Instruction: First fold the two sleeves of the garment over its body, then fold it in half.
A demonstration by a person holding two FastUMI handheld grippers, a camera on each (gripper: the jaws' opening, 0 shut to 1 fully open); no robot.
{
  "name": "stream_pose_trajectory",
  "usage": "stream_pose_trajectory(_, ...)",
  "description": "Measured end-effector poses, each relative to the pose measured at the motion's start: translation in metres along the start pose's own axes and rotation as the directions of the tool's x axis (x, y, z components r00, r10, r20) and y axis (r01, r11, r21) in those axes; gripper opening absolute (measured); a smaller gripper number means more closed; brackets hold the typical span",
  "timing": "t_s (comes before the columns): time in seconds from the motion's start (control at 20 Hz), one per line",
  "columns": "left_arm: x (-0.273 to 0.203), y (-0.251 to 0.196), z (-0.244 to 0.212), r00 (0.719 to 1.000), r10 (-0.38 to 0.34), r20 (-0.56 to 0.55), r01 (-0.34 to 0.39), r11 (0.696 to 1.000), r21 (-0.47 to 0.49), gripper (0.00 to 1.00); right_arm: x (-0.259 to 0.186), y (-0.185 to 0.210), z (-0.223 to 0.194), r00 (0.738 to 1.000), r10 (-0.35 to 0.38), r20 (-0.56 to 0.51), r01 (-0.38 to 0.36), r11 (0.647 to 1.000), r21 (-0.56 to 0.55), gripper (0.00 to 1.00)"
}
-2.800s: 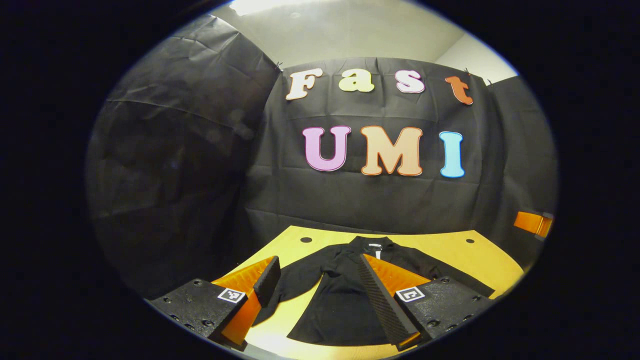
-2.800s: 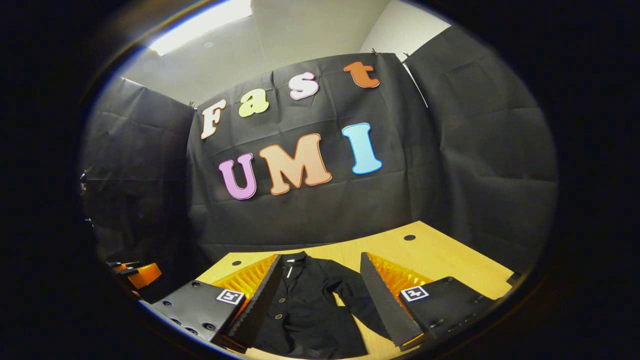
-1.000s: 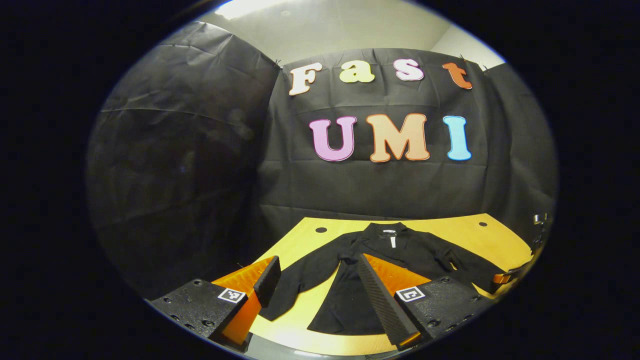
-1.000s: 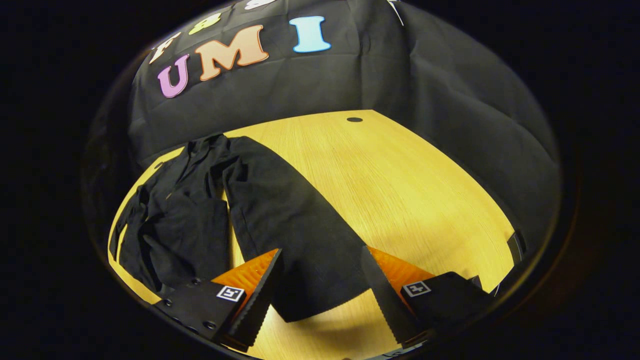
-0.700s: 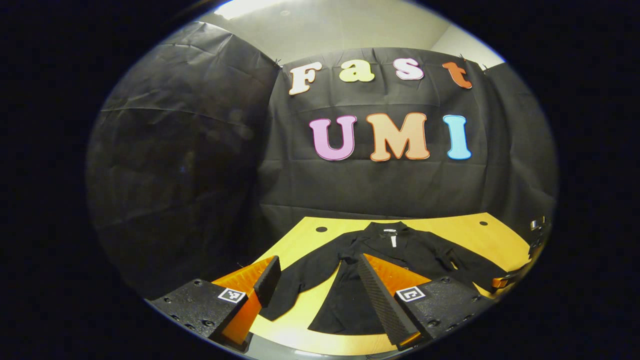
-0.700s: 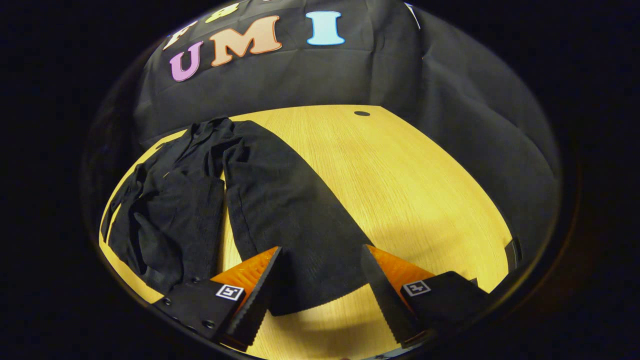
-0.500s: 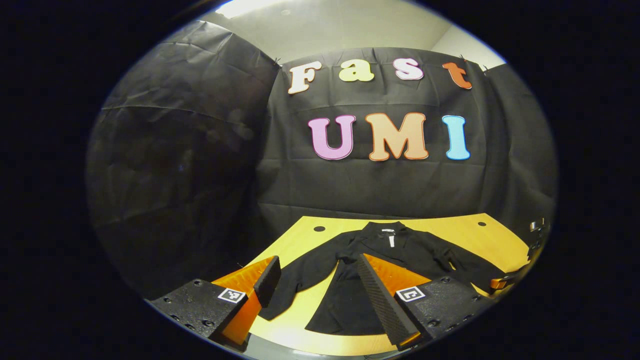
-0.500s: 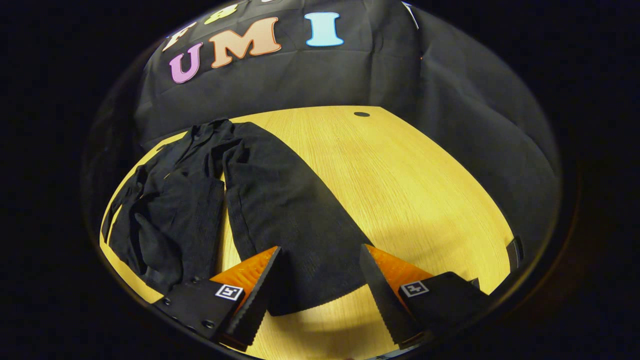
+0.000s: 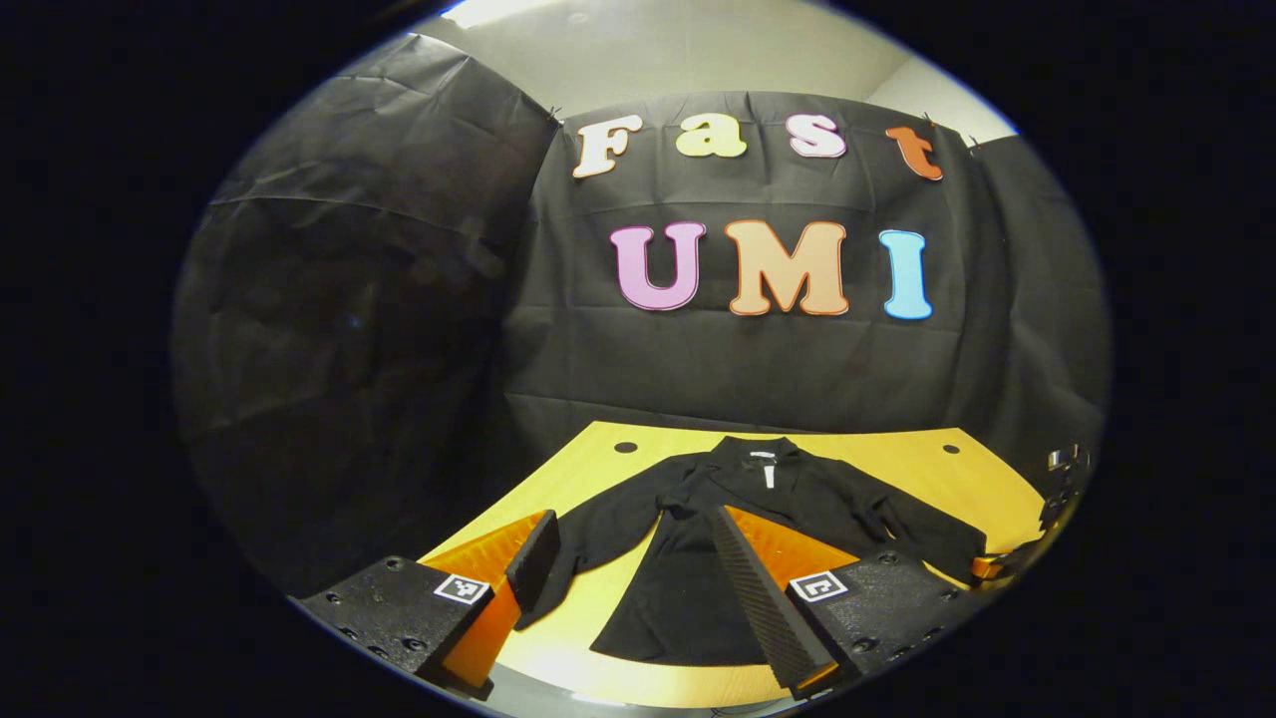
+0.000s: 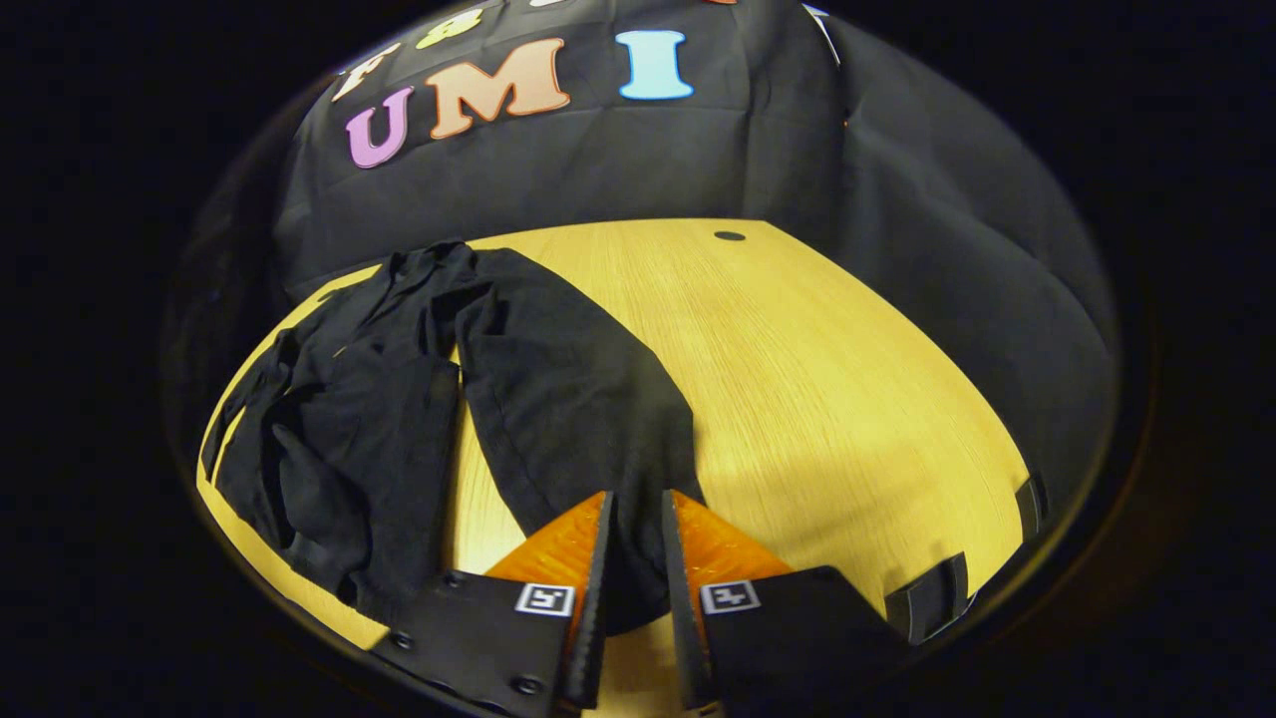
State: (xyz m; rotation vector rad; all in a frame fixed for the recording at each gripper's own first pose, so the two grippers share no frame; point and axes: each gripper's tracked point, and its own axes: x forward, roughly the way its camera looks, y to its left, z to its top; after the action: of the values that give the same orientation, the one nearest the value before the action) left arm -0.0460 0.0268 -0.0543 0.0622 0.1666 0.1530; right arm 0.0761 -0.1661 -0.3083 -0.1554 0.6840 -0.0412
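Note:
A black button-up garment [image 9: 738, 519] lies flat on the yellow wooden table [image 9: 937, 474], collar at the far side and both sleeves spread out. My left gripper [image 9: 633, 524] is open above the table's near edge, its fingers straddling the garment's left sleeve and body without touching them. In the right gripper view the garment's body [image 10: 359, 429] lies at the left and one long sleeve [image 10: 568, 399] runs toward me. My right gripper [image 10: 638, 499] is shut on the sleeve's cuff end. The right gripper [image 9: 987, 566] also appears at that sleeve's tip in the left gripper view.
Bare table [image 10: 817, 379] stretches right of the sleeve, with a small round hole [image 10: 729, 235] near its far edge. Another hole [image 9: 625, 448] sits at the far left corner. Black cloth walls close in the table's back and sides.
My right gripper's fingers have closed from wide open onto the sleeve's cuff. The left gripper stays open and has barely shifted.

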Motion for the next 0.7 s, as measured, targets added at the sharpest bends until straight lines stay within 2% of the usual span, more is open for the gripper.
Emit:
stream_pose_trajectory(0.05,0.000,-0.001,0.000,1.000,0.000,-0.003,0.000,1.000,-0.001,0.93,0.000,0.002,0.002,1.000,0.008,0.011,-0.008,1.000,0.000,0.21)
stream_pose_trajectory(0.15,0.000,-0.005,-0.001,1.000,-0.001,-0.005,0.001,1.000,-0.001,0.94,0.003,-0.001,0.001,1.000,-0.011,0.005,0.011,1.000,0.004,0.14)
stream_pose_trajectory(0.45,0.001,-0.017,-0.003,1.000,-0.002,-0.009,0.002,1.000,-0.011,0.94,0.000,0.001,0.002,0.999,-0.048,-0.019,0.047,0.998,-0.033,0.06)
stream_pose_trajectory(0.7,-0.004,-0.023,-0.011,1.000,0.013,-0.004,-0.014,1.000,-0.022,0.93,-0.001,0.001,0.005,0.998,-0.038,-0.049,0.036,0.998,-0.043,0.06)
